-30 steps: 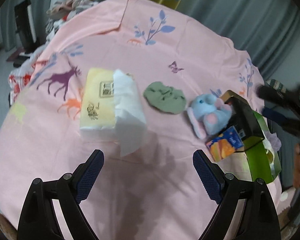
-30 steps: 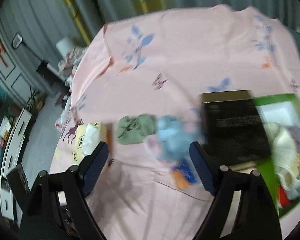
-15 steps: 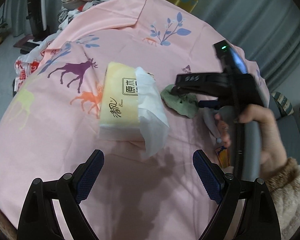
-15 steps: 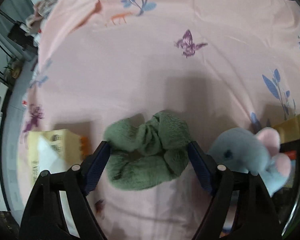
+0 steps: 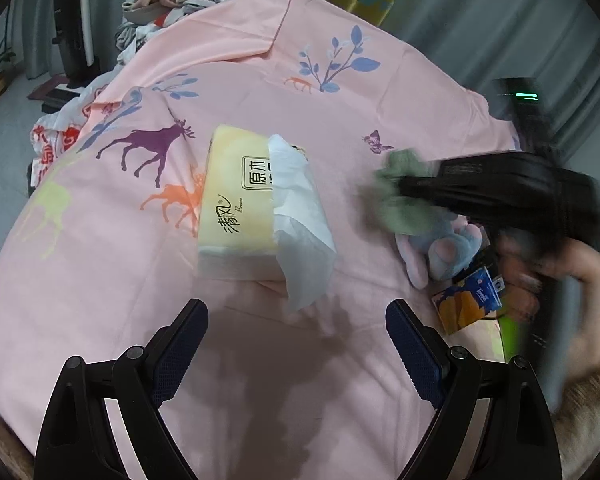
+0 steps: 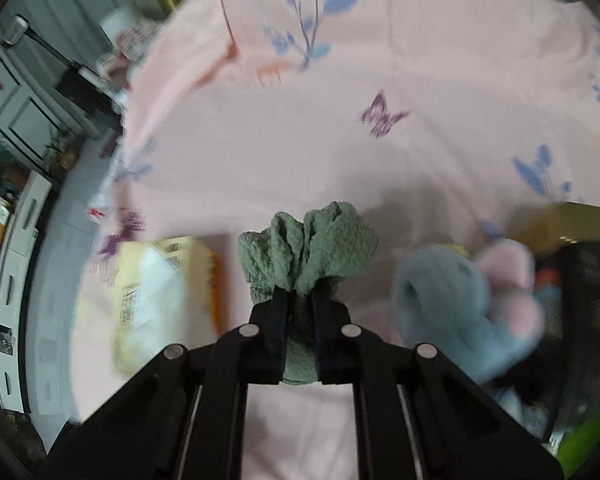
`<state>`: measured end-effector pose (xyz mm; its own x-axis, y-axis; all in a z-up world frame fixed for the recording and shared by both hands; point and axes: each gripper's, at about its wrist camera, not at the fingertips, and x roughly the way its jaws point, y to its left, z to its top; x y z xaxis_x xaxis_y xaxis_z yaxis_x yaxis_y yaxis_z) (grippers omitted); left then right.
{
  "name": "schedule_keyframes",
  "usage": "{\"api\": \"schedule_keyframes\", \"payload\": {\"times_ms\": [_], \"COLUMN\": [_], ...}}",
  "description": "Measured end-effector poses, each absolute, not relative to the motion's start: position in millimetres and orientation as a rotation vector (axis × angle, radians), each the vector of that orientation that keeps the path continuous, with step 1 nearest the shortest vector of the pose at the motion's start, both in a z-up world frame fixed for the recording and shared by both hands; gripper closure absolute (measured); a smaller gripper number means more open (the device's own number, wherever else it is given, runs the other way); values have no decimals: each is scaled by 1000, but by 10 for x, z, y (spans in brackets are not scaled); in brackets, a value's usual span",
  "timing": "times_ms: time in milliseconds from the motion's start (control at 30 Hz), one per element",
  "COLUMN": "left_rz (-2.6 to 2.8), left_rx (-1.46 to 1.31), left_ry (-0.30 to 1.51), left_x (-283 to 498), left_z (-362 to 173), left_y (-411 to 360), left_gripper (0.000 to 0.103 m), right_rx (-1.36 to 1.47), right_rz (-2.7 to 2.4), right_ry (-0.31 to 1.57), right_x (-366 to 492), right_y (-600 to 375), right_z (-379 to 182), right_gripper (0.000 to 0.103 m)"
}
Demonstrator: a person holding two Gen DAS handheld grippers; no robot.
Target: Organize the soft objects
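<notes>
Pink sheet [image 5: 260,360] printed with deer and leaves over the surface; grey curtains behind. Right claw [image 6: 300,312] just clamped on green scrunchie [image 6: 308,248], beside blue plush toy [image 6: 452,292] and tissue pack [image 5: 240,208]. Left claw [image 5: 296,344] spread wide, empty. Right hand [image 5: 556,280] blurred.

The right gripper [image 6: 300,304], whose jaws stand wide around the green scrunchie [image 6: 308,252] half a second ago, has just been closing and now pinches it, the fabric bunching up above the fingertips. In the left wrist view the scrunchie [image 5: 396,196] no longer lies flat at centre right; it appears blurred at the gripper's tip, partly in front of the blue plush elephant [image 5: 448,244].
</notes>
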<state>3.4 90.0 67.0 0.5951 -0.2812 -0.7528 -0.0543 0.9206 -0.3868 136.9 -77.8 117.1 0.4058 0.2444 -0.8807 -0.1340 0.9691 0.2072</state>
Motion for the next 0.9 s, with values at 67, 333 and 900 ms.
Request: {"api": "schedule_keyframes", "payload": {"times_ms": [67,333,900], "left_rz": [-140,-175,-357], "left_rx": [-392,-328,-285], "left_ry": [931,949,1070], "left_x": [15,-66,-369], "left_z": [671,696,484], "left_y": [884,674,-40], "left_gripper": [12,12,12], "right_rx": [128,214,504], "right_rz": [260,269,208], "right_ry": [1088,1166,1116], "right_x": [1091,81,-303], "right_y": [-882,-1286,-2022], "right_z": [1392,1059,916], "right_gripper": [93,89,27]}}
